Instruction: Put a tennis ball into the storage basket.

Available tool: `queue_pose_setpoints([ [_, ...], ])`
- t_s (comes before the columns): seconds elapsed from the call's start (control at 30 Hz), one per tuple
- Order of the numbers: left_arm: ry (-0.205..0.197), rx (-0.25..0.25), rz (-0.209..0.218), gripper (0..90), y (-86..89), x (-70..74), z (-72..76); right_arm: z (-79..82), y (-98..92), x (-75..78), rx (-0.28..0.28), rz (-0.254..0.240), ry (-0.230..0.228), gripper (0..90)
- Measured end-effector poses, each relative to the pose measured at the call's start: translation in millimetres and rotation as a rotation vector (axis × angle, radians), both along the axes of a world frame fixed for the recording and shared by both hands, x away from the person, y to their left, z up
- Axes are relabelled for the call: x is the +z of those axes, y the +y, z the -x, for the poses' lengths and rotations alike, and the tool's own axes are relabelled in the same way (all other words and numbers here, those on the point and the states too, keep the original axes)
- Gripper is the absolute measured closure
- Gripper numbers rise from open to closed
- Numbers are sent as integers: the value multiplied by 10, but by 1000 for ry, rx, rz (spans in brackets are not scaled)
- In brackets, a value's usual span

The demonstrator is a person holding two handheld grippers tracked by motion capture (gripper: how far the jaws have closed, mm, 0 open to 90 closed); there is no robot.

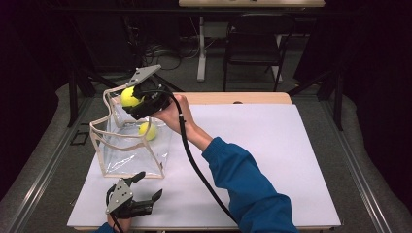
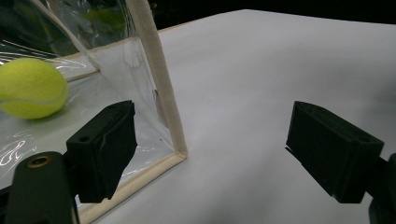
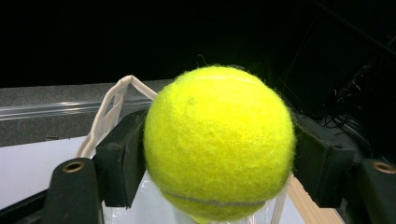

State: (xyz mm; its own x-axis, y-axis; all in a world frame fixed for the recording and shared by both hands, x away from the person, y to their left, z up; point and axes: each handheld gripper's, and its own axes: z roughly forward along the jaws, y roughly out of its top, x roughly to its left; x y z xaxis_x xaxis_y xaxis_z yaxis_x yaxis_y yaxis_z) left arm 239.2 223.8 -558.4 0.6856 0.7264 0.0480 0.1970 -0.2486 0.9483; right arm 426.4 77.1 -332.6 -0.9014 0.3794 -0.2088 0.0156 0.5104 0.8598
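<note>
A clear plastic bag [image 1: 127, 145] with cream trim stands open at the table's left. Inside it lies one yellow tennis ball [image 1: 147, 131], which also shows through the bag wall [image 2: 31, 87]. My right gripper [image 1: 132, 99] is shut on a second tennis ball [image 1: 129, 96] and holds it above the bag's far rim; both pads press its sides [image 3: 218, 140]. My left gripper [image 1: 145, 187] rests near the table's front left edge, open with nothing between its jaws [image 2: 210, 149], just in front of the bag's corner seam [image 2: 161, 93].
A white sheet [image 1: 252, 145] covers the table top, with bare room right of the bag. A black cable [image 1: 194, 165] trails from the right gripper across the table. A dark chair [image 1: 252, 43] and a table leg [image 1: 201, 48] stand beyond the far edge.
</note>
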Motion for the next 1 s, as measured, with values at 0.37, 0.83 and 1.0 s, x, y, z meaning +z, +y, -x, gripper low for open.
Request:
queue_pose_setpoints([
  [0.37, 0, -3, 1, 161, 2, 1, 1, -45, 105, -41, -3, 41, 29, 262],
  [0.83, 0, -5, 1, 161, 2, 0, 2, -102, 227, -108, 6, 142, 74, 262],
  [1.0, 0, -6, 3, 161, 3, -2, -3, -115, 250, -108, 8, 164, 86, 262],
])
